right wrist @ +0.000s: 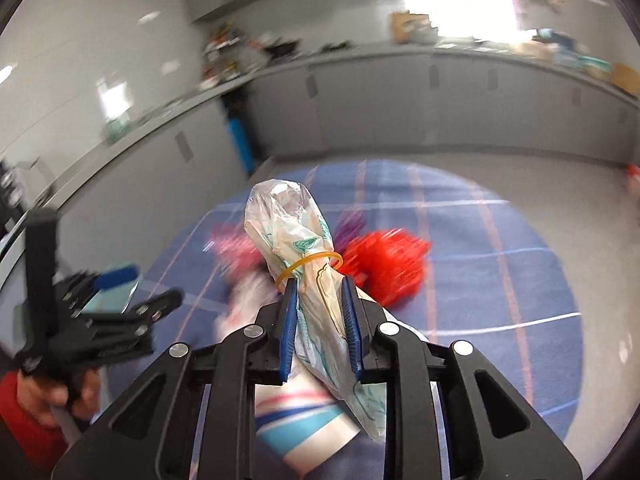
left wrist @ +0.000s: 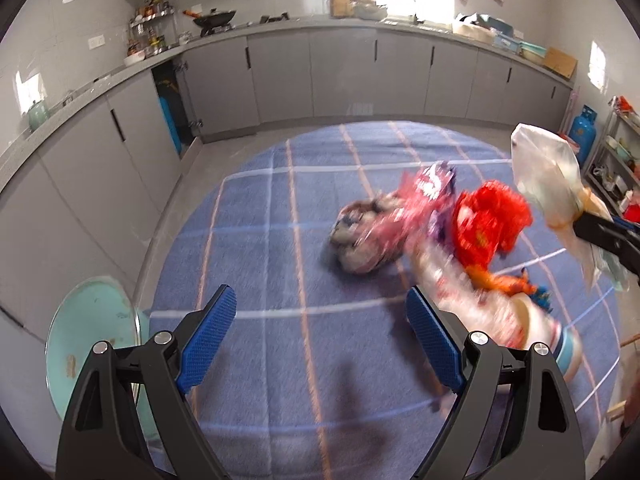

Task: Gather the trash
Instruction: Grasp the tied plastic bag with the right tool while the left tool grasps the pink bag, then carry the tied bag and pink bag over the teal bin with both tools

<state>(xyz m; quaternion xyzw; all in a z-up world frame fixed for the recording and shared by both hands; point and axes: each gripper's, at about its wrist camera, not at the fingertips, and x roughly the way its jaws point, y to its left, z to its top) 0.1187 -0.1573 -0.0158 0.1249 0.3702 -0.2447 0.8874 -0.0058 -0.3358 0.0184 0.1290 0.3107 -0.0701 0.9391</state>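
Observation:
My right gripper [right wrist: 318, 290] is shut on a crumpled clear plastic bag [right wrist: 294, 232] tied with a yellow rubber band [right wrist: 308, 262]; the bag sticks out past the blue pads, lifted above the table. The left wrist view shows the same bag [left wrist: 546, 168] raised at the right edge, with the right gripper [left wrist: 584, 224] on it. My left gripper [left wrist: 320, 328] stands open over the blue checked tablecloth [left wrist: 280, 220], nothing between its fingers. A trash pile lies on the cloth: a red crumpled bag [left wrist: 490, 222], a pink wrapper [left wrist: 412, 200], a greyish bundle [left wrist: 360, 240] and a paper cup [left wrist: 532, 332].
Grey kitchen cabinets [left wrist: 340, 72] with a cluttered worktop run behind the round table. A pale green stool seat [left wrist: 92, 340] stands at lower left. A blue gas cylinder [left wrist: 584, 130] and a shelf rack stand at the right. A hand in a red sleeve [right wrist: 36, 396] holds the left gripper.

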